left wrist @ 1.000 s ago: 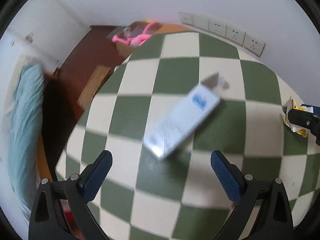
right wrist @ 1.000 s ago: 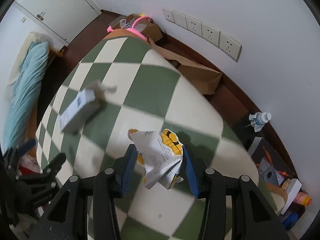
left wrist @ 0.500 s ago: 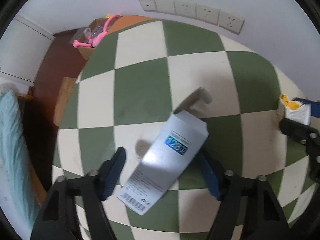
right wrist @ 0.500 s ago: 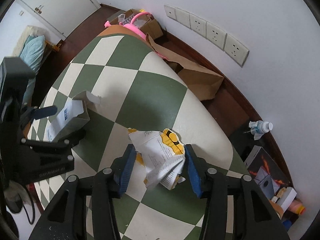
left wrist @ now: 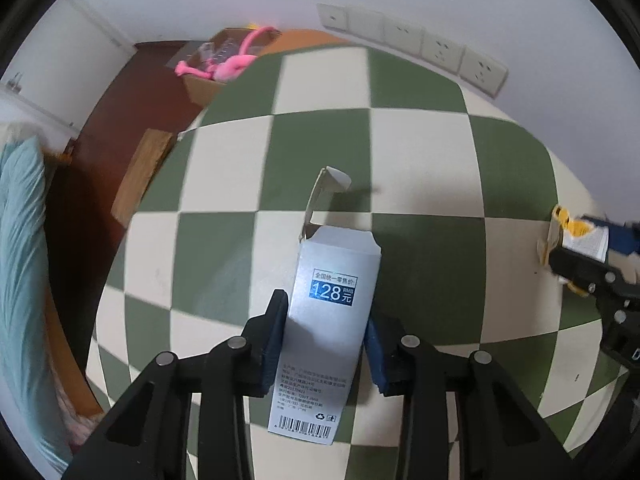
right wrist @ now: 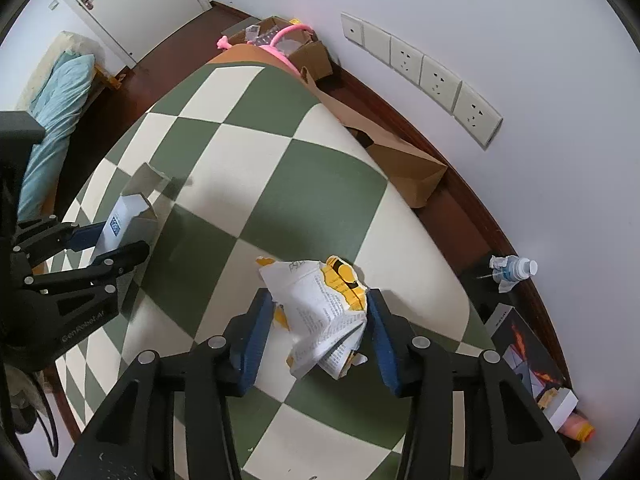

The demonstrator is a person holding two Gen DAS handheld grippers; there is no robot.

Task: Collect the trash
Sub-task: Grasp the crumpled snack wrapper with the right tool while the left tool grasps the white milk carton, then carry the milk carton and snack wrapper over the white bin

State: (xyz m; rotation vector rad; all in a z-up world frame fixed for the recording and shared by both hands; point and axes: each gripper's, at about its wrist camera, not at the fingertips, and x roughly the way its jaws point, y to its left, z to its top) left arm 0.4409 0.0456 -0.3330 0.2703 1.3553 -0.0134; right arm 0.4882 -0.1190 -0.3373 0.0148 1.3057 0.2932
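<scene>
Grey carton: empty box (left wrist: 334, 312) with its top flap open, pinched across its narrow sides by my left gripper (left wrist: 326, 340), over the green-and-cream checked tablecloth (left wrist: 420, 152).
Left grip: clamped on the box mid-body; barcode end hangs toward me.
Right grip: my right gripper (right wrist: 316, 332) holds a crumpled paper wrapper (right wrist: 320, 312), pads pressing both flanks.
Step in hand: both pieces look secured; I judge the carry to a bin comes next. No bin is visible.
Doing it well: keep the squeeze light, since thin card buckles; lift straight, keep the box level.
Pose: both tools point forward and down over the table, left one well apart from the right.
</scene>
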